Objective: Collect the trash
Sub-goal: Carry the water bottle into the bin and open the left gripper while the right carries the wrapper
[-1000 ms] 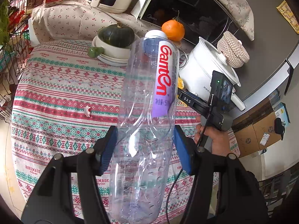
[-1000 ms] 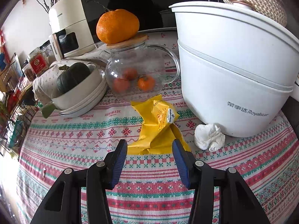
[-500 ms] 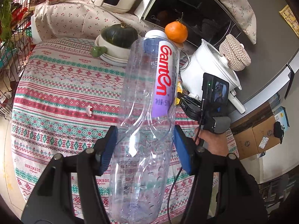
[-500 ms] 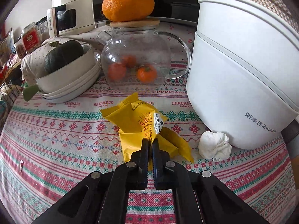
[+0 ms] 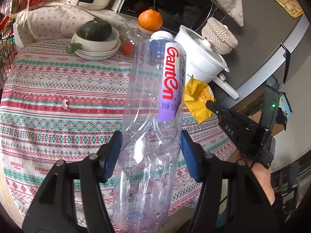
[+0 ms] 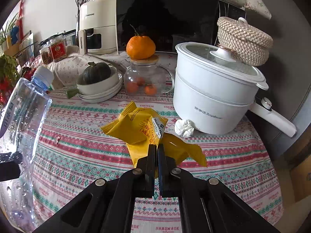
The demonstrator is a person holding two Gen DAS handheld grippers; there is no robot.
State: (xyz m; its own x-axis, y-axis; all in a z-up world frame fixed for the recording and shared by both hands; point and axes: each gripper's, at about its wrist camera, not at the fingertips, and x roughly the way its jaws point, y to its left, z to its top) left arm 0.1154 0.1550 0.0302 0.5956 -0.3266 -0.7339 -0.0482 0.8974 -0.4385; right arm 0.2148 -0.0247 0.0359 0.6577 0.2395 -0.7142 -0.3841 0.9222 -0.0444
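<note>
Wrapper (image 6: 143,130) pinched by right gripper (image 6: 157,151), bottle (image 5: 153,116) clamped in left gripper (image 5: 151,151), tissue (image 6: 184,127) beside cooker (image 6: 213,101).

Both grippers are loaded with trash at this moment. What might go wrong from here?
The right gripper pinches only the lower edge of the yellow wrapper, so the wrapper may slip or tear free. The left gripper clamps the empty plastic bottle near its lower half; the long, thin-walled body may buckle or pivot out. With both grippers full, the crumpled tissue beside the white cooker could be left behind.
</note>
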